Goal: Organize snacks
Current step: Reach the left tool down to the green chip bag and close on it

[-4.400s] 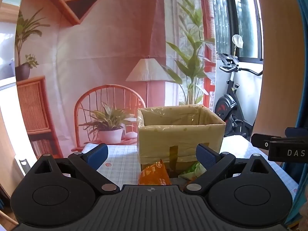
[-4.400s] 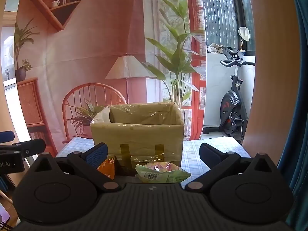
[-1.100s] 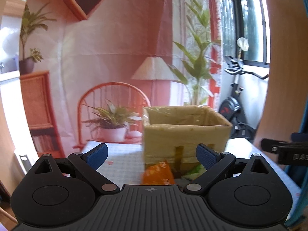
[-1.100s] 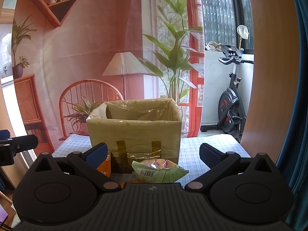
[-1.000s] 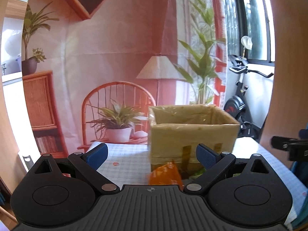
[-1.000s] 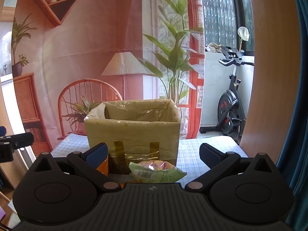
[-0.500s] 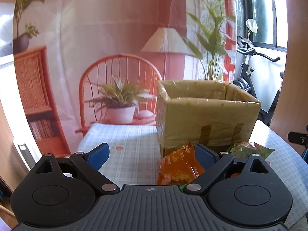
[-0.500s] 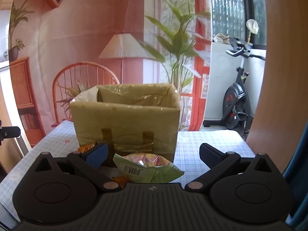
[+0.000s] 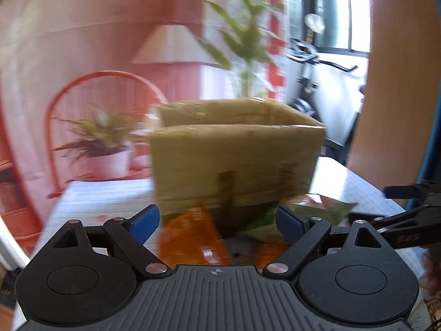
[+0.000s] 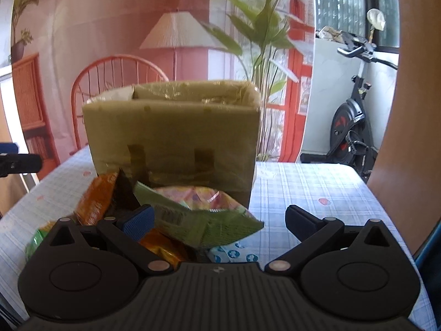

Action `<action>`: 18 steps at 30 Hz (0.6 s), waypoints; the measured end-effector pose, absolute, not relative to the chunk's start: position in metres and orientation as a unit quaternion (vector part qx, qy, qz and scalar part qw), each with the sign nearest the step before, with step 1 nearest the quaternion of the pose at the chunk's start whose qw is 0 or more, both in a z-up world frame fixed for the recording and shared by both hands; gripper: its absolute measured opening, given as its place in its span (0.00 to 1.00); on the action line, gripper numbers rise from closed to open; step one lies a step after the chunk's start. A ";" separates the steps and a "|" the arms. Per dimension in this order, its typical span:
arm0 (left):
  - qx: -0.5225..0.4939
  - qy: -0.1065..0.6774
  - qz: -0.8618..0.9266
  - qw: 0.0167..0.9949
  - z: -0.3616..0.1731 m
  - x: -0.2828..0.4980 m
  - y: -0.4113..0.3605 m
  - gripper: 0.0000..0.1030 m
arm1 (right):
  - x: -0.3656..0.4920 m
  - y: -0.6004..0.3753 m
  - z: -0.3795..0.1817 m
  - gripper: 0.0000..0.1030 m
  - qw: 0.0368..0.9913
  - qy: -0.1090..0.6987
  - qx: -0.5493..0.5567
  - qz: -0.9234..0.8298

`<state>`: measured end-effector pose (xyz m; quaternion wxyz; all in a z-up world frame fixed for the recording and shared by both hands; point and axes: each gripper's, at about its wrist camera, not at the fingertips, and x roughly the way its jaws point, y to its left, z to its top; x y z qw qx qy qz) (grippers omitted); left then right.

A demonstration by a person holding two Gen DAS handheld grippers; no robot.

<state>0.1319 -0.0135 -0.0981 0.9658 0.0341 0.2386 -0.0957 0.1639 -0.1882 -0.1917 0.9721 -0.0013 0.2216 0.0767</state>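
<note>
Pink printed backdrop (image 10: 110, 22) of a lamp and chair; exercise bike (image 10: 350, 127) by the bright window (image 10: 341, 2)

Left wrist view motion-blurred, cardboard box (image 9: 237, 154) smeared, orange snack bag (image 9: 190, 237) lettering unreadable, box interior hidden

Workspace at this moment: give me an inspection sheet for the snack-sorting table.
Surface: checked tablecloth, bare at right.
Job's things: open cardboard box; green snack bag, orange snack bag and other packets piled before it.
Clutter: nothing seen.
Grippers: left gripper open, jaws just closing slightly, orange bag between them untouched; right gripper open over the green bag.
Cables: nothing seen.
Surroundings: printed room backdrop, exercise bike.
</note>
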 end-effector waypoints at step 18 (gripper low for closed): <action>0.090 0.329 -0.222 0.913 -0.167 0.209 -0.083 0.52 | 0.230 -0.205 -0.257 0.85 0.951 0.262 0.006 0.164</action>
